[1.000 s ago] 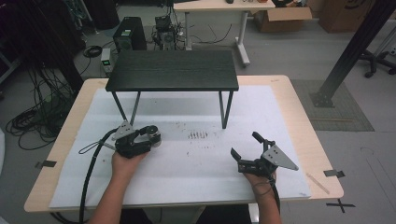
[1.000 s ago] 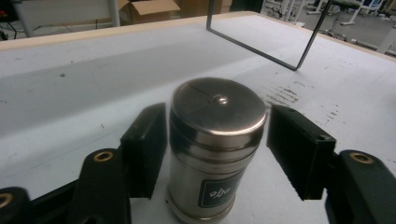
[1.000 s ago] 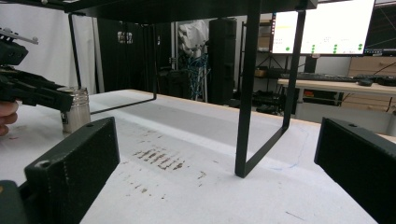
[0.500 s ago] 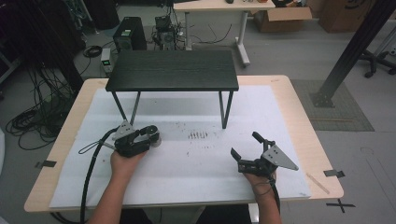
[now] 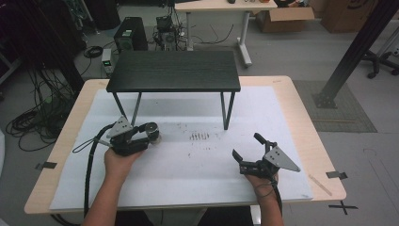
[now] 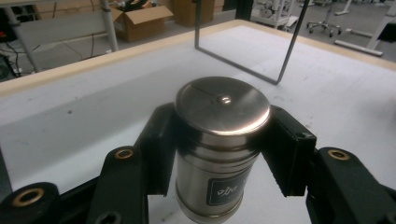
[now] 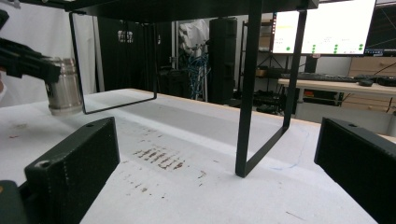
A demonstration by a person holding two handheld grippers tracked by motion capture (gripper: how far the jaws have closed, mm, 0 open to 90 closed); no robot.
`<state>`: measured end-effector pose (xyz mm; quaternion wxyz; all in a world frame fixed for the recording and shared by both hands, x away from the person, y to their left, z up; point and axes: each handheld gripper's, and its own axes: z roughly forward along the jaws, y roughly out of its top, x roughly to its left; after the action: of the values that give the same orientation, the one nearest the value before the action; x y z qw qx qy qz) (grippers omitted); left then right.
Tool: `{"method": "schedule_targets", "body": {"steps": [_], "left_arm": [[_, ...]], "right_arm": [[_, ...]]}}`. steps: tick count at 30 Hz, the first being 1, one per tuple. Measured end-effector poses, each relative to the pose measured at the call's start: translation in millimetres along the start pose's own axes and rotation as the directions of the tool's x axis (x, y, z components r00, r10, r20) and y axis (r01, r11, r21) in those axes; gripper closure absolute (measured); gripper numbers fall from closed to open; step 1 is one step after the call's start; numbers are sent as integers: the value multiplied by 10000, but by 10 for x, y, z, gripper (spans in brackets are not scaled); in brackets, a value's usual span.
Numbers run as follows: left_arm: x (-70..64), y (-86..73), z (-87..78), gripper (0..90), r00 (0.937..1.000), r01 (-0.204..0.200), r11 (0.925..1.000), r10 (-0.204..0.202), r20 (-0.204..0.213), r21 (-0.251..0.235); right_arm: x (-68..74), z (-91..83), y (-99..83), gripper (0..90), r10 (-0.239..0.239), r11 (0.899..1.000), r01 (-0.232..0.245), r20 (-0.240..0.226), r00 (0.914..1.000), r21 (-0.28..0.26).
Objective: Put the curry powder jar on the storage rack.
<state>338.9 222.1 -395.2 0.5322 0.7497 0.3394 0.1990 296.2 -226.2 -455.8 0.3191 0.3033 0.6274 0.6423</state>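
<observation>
Left hand-held gripper [image 6: 219, 158] clamps the steel canister [image 6: 218, 149], upright on the white table [image 5: 197, 160] beside the black stand's [image 5: 174, 70] left legs. Right hand-held gripper [image 5: 245, 149] spread wide, holding nothing.

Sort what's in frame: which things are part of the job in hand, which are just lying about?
In the job:
- steel canister, held between the left gripper jaws
- right gripper, open, holding nothing

Lying about:
- black shelf
- white mat with dark scuff marks
- tape strips on the table edge
</observation>
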Motion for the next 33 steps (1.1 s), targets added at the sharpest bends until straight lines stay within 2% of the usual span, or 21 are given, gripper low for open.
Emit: {"method": "schedule_targets", "body": {"steps": [1, 4, 6, 10, 12, 14, 23, 24, 27, 28, 33], "left_arm": [[0, 0, 0, 494, 10000, 0, 10000, 0, 0, 0], [-18, 129, -55, 494, 9974, 664, 9975, -671, 259, 251], [-16, 184, -78, 494, 9950, 906, 9952, -920, 386, 372], [-5, 292, -142, 494, 9929, 1031, 9943, -1045, 572, 269], [-3, 314, -154, 494, 9929, 1011, 9946, -1024, 598, 250], [-10, 418, -200, 494, 9950, 756, 9970, -763, 644, 135], [36, 683, -261, 494, 9959, 576, 9983, -569, 706, -66], [47, 765, -279, 494, 9961, 501, 9986, -488, 734, -153], [54, 840, -298, 494, 9963, 406, 9990, -389, 765, -211], [64, 933, -323, 494, 9963, 311, 9990, -284, 810, -319], [99, 1074, -367, 493, 9950, 317, 9982, -267, 960, -509]], "right_arm": [[0, 0, 0, 0, 0, 10000, 0, 0, 10000, 0], [-1, 0, 0, 0, 5, 10000, -5, -7, 10000, -4], [0, 0, 0, 0, 5, 10000, -5, -11, 10000, -12], [-1, 0, 0, 0, 23, 10000, -23, -21, 10000, 2], [-1, 0, 0, 0, 25, 10000, -25, -22, 10000, 1], [-1, 0, 0, 0, 30, 10000, -30, -25, 10000, 1], [0, -3, -1, 0, 19, 10000, -19, -27, 10000, -24], [1, -4, -1, 0, 11, 10000, -11, -30, 10000, -38], [0, -4, -1, 0, 21, 10000, -21, -30, 10000, -35], [0, -4, -1, 0, 23, 10000, -23, -32, 10000, -37], [-1, -6, -2, 0, 39, 10000, -39, -36, 10000, -60]]}}
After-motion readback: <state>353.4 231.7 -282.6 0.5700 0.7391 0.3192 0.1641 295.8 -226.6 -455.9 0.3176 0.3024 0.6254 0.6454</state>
